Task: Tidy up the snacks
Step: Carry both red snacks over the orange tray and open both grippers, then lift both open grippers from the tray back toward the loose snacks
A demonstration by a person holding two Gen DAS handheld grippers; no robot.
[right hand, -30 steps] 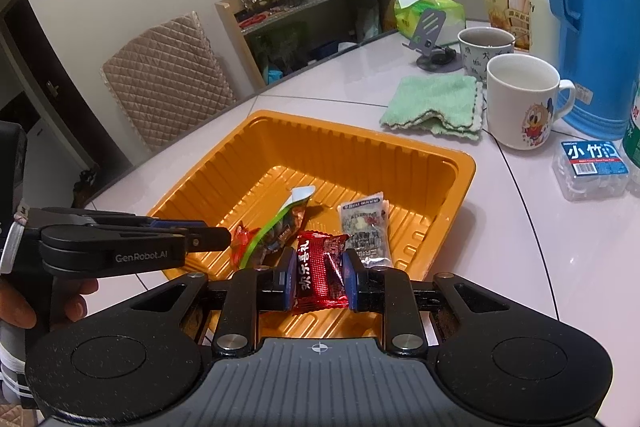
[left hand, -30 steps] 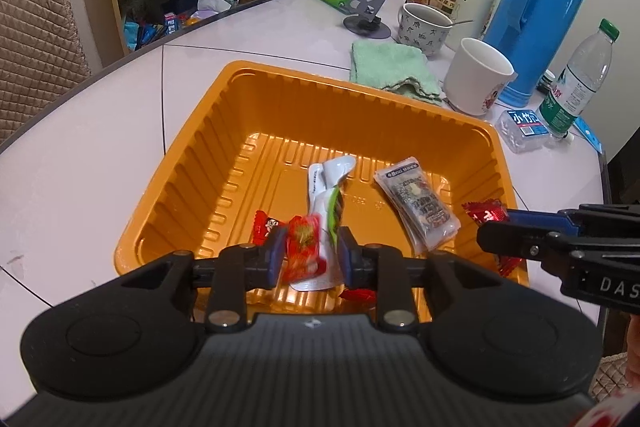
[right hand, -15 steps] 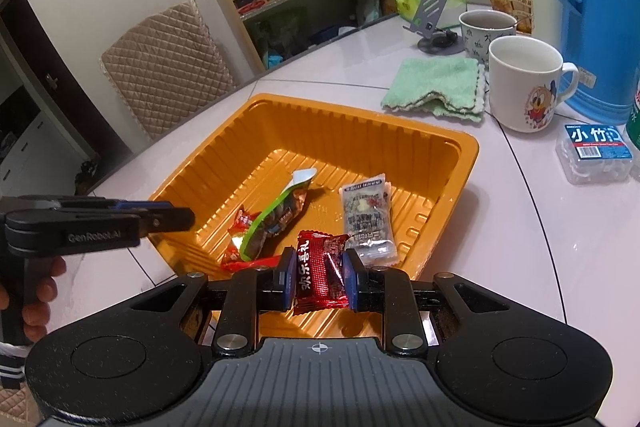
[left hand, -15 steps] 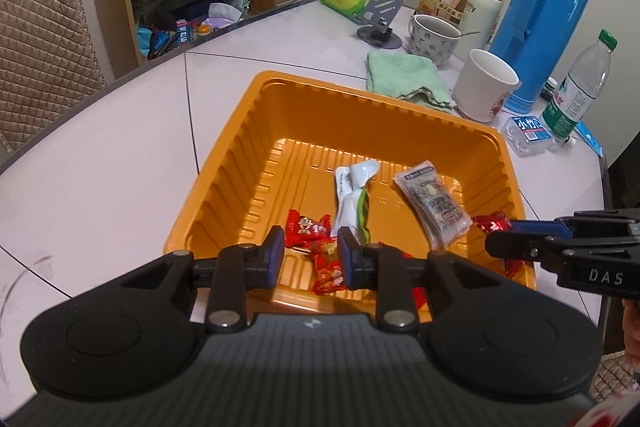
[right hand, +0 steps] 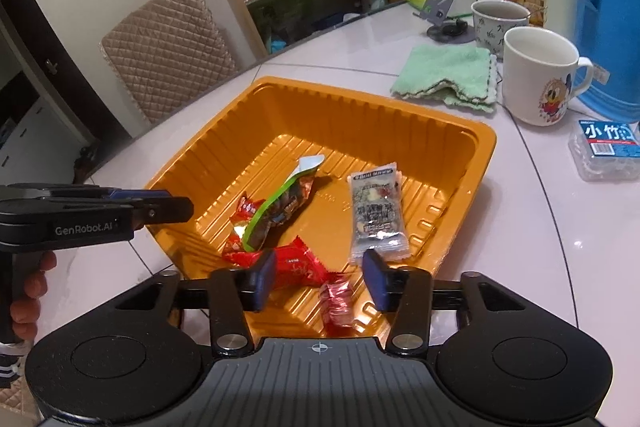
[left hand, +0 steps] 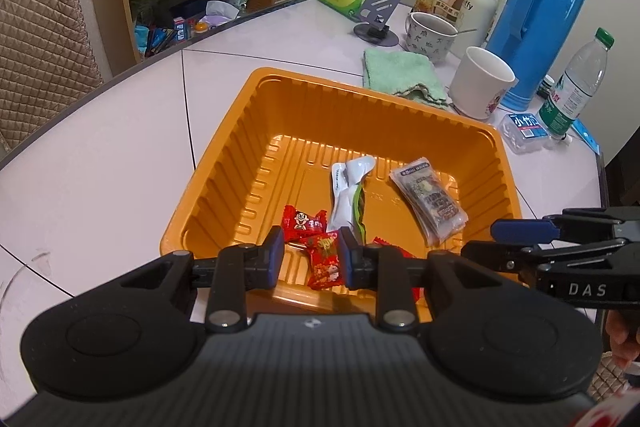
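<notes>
An orange tray (left hand: 224, 167) (right hand: 472, 163) on the white table holds several snacks: a white-green packet (left hand: 346, 195) (right hand: 280, 211), a clear dark packet (left hand: 434, 205) (right hand: 376, 217), and red candies (left hand: 302, 221) (right hand: 246, 211). My left gripper (left hand: 310, 259) is open over the tray's near rim, with a red candy (left hand: 324, 261) lying in the tray behind its fingers. My right gripper (right hand: 318, 279) is open and empty above the near corner; a red snack packet (right hand: 296, 265) and a small red candy (right hand: 338, 303) lie below it in the tray.
Beyond the tray lie a green cloth (left hand: 402, 71) (right hand: 448, 75), two mugs (left hand: 480, 87) (right hand: 540, 75), a blue thermos (left hand: 544, 7), a water bottle (left hand: 576, 83), a small clear box (left hand: 522, 131) (right hand: 606, 151), a tissue pack and a phone stand (left hand: 376, 19). A chair and shelf stand behind the table.
Both grippers opened and drew back. The left let its red candy fall into the tray; the right let go of the red snack packet, which now lies in the tray.
</notes>
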